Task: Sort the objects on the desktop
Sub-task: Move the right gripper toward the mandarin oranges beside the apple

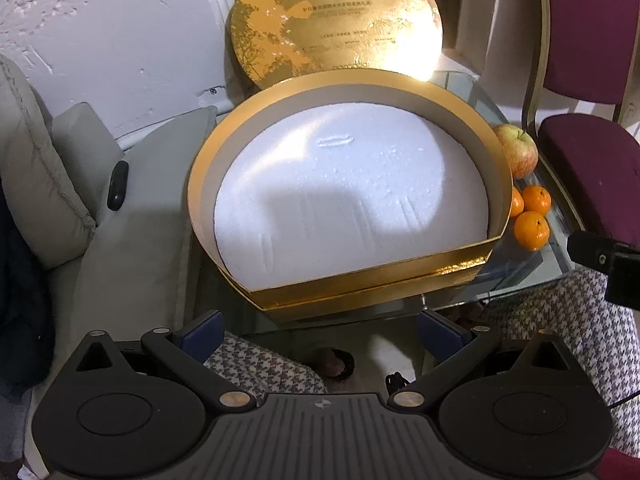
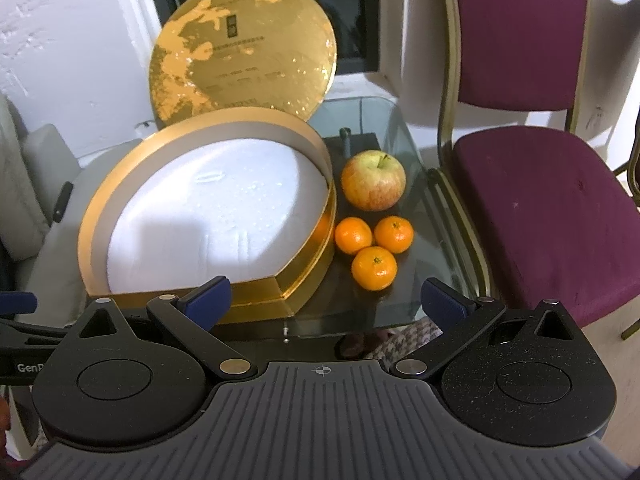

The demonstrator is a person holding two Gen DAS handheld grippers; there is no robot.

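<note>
Right wrist view showed us the right gripper (image 2: 324,300) with jaws spread and empty, short of the glass table (image 2: 432,216), where an apple (image 2: 373,180) and three tangerines (image 2: 374,267) sat just beside the open gold box (image 2: 308,276). Our left gripper (image 1: 320,330), spread too, faced the box.

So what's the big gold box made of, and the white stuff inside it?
The gold box looks like stiff cardboard covered in shiny gold foil; its walls are thin and it glints. The white pad inside seems to be foam, probably polystyrene, grainy with small dents.
</note>
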